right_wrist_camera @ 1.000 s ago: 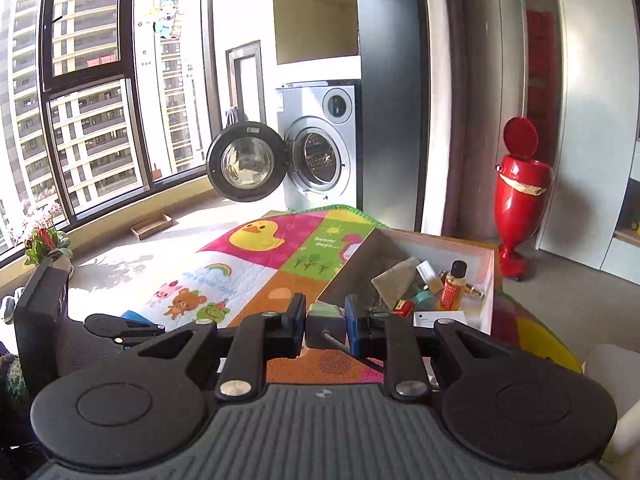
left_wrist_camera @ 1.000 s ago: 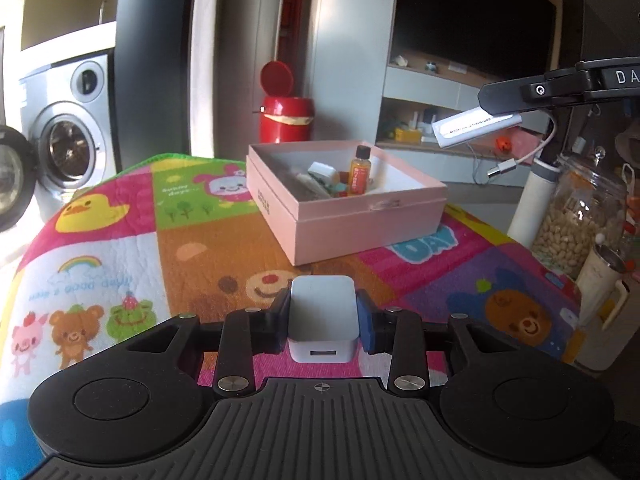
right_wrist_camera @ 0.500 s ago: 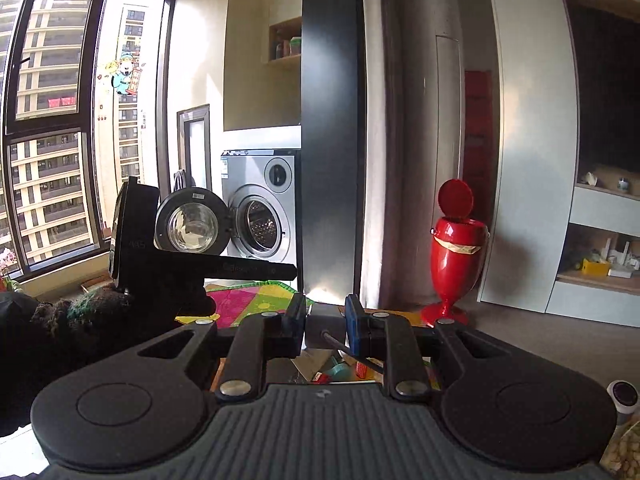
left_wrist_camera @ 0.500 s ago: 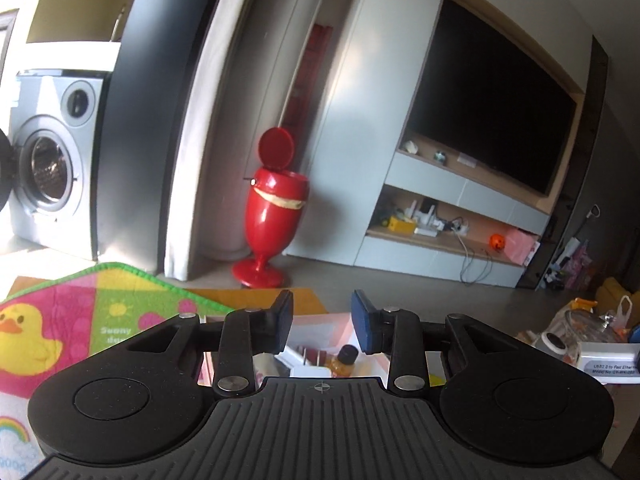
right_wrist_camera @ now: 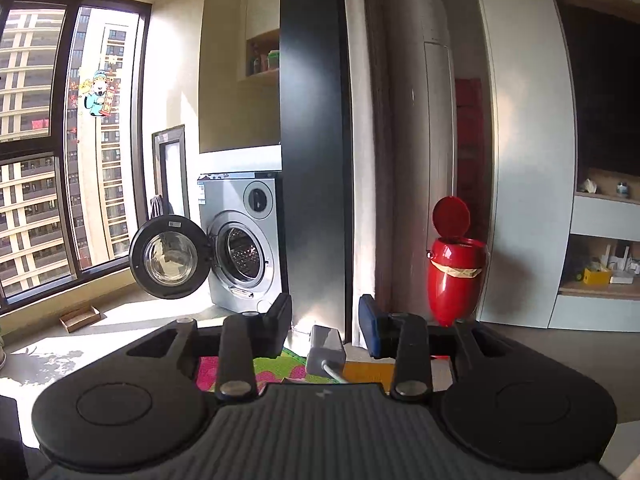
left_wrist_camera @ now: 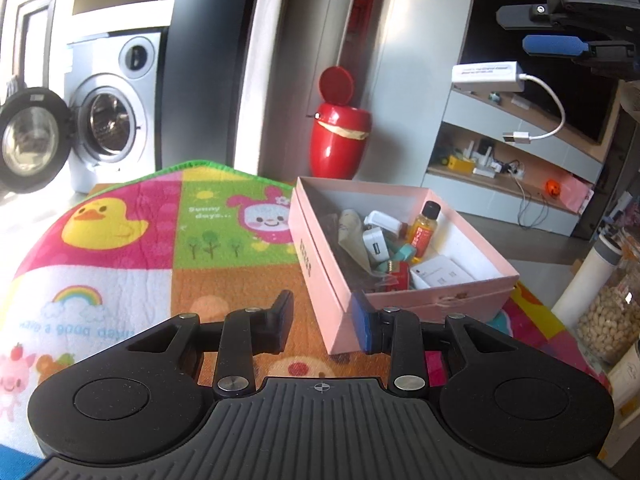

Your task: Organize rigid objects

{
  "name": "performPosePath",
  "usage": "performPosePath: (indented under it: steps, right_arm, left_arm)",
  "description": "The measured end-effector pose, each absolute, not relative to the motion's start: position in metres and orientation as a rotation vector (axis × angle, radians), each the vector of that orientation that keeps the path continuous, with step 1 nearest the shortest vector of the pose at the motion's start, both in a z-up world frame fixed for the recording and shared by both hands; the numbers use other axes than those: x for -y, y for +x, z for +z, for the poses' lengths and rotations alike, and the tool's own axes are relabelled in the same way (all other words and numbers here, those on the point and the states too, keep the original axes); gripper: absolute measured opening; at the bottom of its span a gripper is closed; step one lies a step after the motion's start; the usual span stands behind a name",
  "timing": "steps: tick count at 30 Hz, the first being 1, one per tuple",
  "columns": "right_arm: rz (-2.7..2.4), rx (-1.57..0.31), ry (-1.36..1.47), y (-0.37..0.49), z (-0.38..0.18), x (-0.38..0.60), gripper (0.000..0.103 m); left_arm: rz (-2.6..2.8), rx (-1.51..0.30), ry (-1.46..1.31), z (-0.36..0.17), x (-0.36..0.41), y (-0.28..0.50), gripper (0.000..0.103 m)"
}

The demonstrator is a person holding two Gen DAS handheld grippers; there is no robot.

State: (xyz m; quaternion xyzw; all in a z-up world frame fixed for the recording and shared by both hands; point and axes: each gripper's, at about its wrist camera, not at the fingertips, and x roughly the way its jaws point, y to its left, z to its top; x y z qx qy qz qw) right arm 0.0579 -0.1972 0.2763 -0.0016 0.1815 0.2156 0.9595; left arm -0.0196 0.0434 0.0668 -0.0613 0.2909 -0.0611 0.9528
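**A:** so where was the adapter (left_wrist_camera: pixel 488 77) at that point?

**B:** in mid-air, up high on the right of the left cam, white cable (left_wrist_camera: pixel 548 112) looping below it. It sat just under the right gripper (left_wrist_camera: pixel 560 32), whose fingers were spread, and I saw nothing between them. On the right cam the adapter (right_wrist_camera: pixel 326 346) showed between the spread fingers, touching neither.

**A:** and the box?

**B:** pink box (left_wrist_camera: pixel 404 276) sat on the cartoon mat (left_wrist_camera: pixel 132 256), lid off. Inside: a white charger (left_wrist_camera: pixel 375 246), a small orange bottle (left_wrist_camera: pixel 426 228) standing up, a flat white carton (left_wrist_camera: pixel 440 274), some teal and red bits I couldn't make out.

**A:** left gripper?

**B:** left gripper (left_wrist_camera: pixel 322 316) was wide open too, empty, hovering just in front of the box's near corner.

**A:** background?

**B:** washer (left_wrist_camera: pixel 112 120) with its door open, a red bin (left_wrist_camera: pixel 340 136), a jar (left_wrist_camera: pixel 612 316) off to the right.
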Motion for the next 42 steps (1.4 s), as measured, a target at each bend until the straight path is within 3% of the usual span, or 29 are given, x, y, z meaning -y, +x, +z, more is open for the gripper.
performPosePath:
  steps: [4, 8, 15, 18, 21, 26, 42]
  right_arm:
    - [0.437, -0.46, 0.058, 0.053, 0.241, 0.206, 0.052]
    - [0.383, -0.55, -0.027, 0.024, 0.189, 0.207, 0.062]
    - [0.332, -0.779, -0.065, 0.0, 0.095, 0.203, 0.063]
    - [0.301, -0.831, -0.052, 0.002, 0.069, 0.202, 0.066]
    - [0.279, -0.786, -0.084, -0.001, 0.063, 0.198, 0.084]
    - [0.232, -0.783, -0.078, 0.007, 0.057, 0.199, 0.1]
    - [0.182, -0.726, -0.047, -0.003, 0.052, 0.207, 0.103]
  left_arm:
    - [-0.073, -0.641, -0.059, 0.043, -0.047, -0.037, 0.035]
    - [-0.076, -0.706, -0.031, 0.025, -0.045, -0.04, 0.034]
    - [-0.11, -0.708, 0.026, 0.012, -0.016, -0.04, 0.037]
    - [-0.127, -0.708, -0.004, 0.01, -0.011, -0.034, 0.045]
    - [-0.145, -0.685, 0.009, 0.006, -0.002, -0.034, 0.065]
    - [-0.129, -0.684, -0.003, 0.006, 0.003, -0.031, 0.07]
    - [-0.018, -0.654, -0.012, 0.005, 0.01, -0.023, 0.069]
